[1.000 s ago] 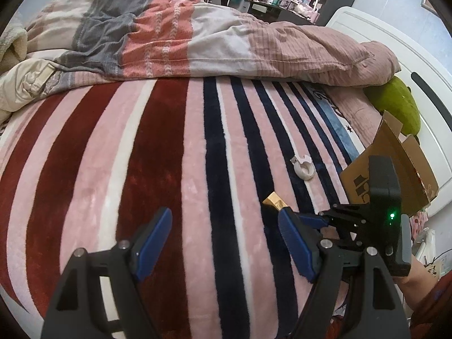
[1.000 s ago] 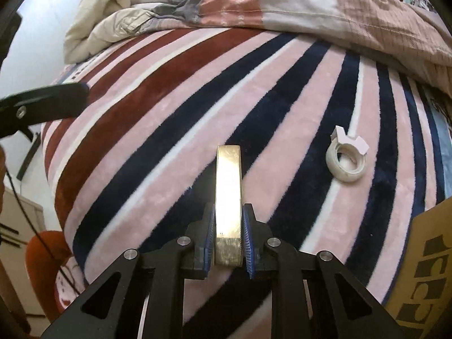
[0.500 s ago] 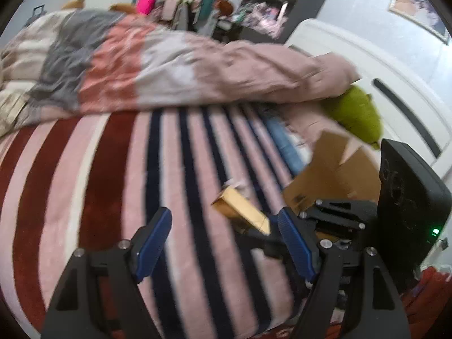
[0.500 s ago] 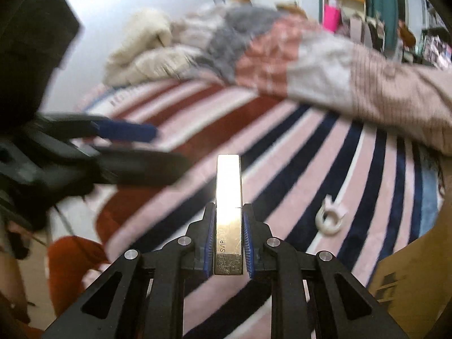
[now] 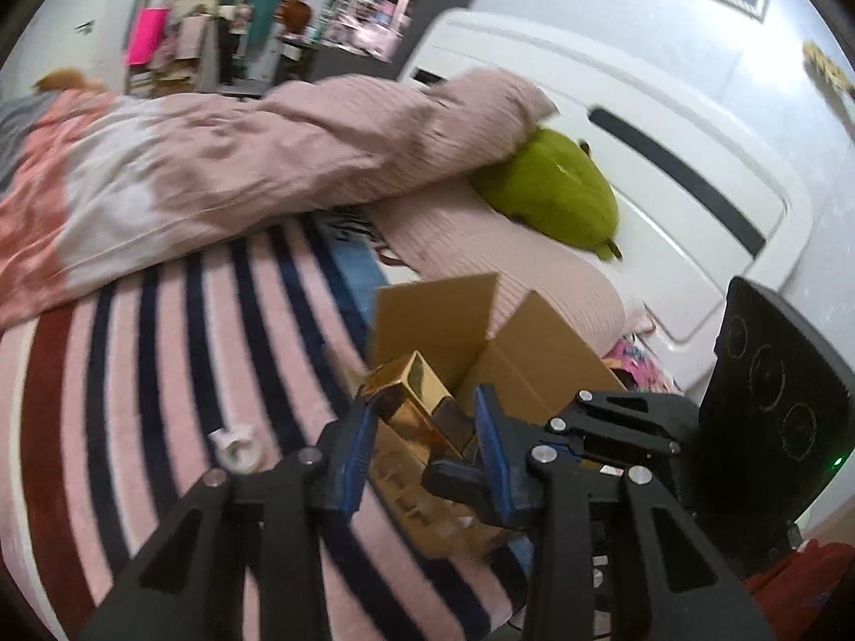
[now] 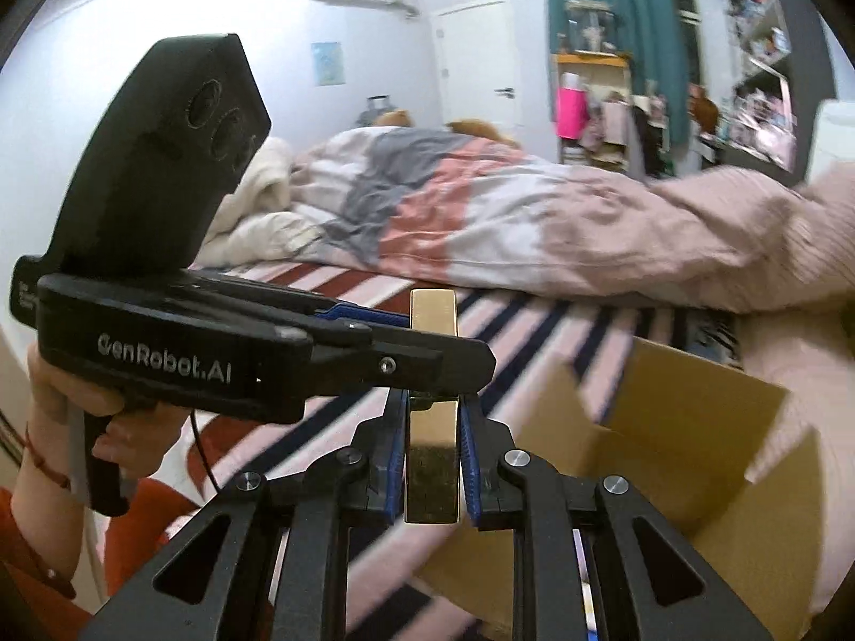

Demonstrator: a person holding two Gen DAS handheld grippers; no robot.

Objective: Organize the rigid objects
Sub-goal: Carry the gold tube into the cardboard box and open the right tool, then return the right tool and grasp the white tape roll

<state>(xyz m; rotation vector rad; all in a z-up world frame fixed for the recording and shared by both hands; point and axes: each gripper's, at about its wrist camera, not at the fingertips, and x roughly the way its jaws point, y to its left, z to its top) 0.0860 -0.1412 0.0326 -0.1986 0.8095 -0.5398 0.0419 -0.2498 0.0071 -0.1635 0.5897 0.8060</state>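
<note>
Two grippers up | right gripper point(image 6: 432, 473) clamps gold bar point(image 6: 432, 459), held beside cardboard box point(image 6: 694, 459) | left gripper point(image 5: 422, 459) spread, straddling the bar, touch unclear | step: boxing | next: carry over opening, release | white ring point(image 5: 238, 446) remains on blanket point(image 5: 160, 374)

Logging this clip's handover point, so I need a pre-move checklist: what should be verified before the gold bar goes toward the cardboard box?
1. Right gripper shut on the gold bar: ok, both pads press its sides.
2. Left gripper holding the bar: cannot tell; its fingers straddle the bar, but contact is unclear.
3. Cardboard box open: ok, its flaps stand up.
4. Free room inside the box: cannot tell, the floor is hidden.
5. White ring out of the way: ok, it lies on the striped blanket, apart from the box.
</note>
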